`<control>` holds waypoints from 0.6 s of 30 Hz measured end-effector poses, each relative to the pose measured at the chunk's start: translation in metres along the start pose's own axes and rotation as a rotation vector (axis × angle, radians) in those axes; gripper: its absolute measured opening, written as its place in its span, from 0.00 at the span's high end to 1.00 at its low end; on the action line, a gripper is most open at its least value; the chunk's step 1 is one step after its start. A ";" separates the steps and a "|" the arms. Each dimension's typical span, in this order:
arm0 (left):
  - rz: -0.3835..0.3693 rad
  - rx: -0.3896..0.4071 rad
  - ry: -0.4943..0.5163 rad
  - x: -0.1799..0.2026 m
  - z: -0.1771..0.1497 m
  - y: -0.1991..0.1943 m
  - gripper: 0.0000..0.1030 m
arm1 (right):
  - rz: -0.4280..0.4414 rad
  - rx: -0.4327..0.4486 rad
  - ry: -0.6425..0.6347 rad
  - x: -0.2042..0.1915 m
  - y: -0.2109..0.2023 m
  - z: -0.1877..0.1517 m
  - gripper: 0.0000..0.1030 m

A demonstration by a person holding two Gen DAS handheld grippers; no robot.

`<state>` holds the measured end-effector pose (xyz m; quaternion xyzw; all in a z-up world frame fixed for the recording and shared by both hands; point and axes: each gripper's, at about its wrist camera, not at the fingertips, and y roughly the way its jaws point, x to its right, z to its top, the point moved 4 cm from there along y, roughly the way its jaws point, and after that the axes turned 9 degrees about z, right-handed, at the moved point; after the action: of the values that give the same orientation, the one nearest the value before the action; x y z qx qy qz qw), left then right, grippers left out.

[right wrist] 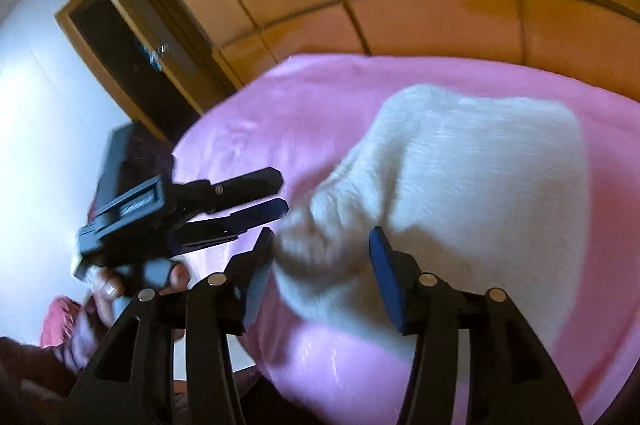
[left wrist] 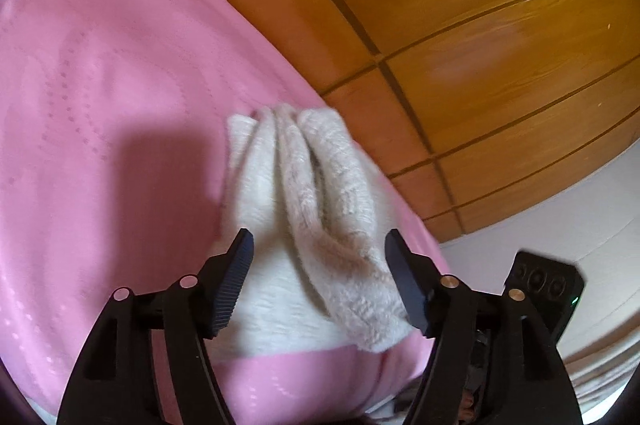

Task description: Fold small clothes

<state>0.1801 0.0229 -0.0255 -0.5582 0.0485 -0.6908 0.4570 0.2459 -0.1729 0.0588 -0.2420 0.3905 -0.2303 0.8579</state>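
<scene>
A: Light?
B: Warm daylight. A dark shadow (left wrist: 160, 177) falls on the pink sheet (left wrist: 100, 65); a pale sheen lies on the wooden doors (left wrist: 500, 45).
A: Sharpness?
B: Left view fairly crisp. Right view motion-blurred, the white wall (right wrist: 36, 129) overexposed. Both bend at the edges, with black corners.

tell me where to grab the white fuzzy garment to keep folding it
Judging from its pose, take the white fuzzy garment at its near folded edge, coming in low from the front of the pink bedspread. The layers stack into a thick ridge there, between the open left gripper, so one pinch should catch them all.
</scene>
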 end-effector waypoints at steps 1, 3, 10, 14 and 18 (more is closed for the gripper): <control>-0.007 -0.010 -0.003 0.002 0.002 0.004 0.31 | -0.045 0.022 0.002 0.010 -0.016 -0.005 0.52; -0.010 -0.028 0.005 0.010 0.002 0.011 0.31 | -0.109 0.045 0.033 0.029 -0.034 -0.014 0.51; 0.018 -0.065 0.095 0.052 0.003 0.027 0.31 | -0.252 0.079 0.151 0.086 -0.071 -0.052 0.50; 0.106 -0.136 0.138 0.056 0.005 0.059 0.68 | -0.243 0.076 0.113 0.084 -0.054 -0.048 0.50; 0.234 -0.074 0.189 0.050 -0.001 0.064 0.88 | -0.226 0.030 0.048 0.065 -0.030 -0.048 0.50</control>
<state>0.2182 -0.0489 -0.0261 -0.4977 0.1815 -0.6799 0.5070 0.2407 -0.2453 0.0125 -0.2660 0.3777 -0.3370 0.8204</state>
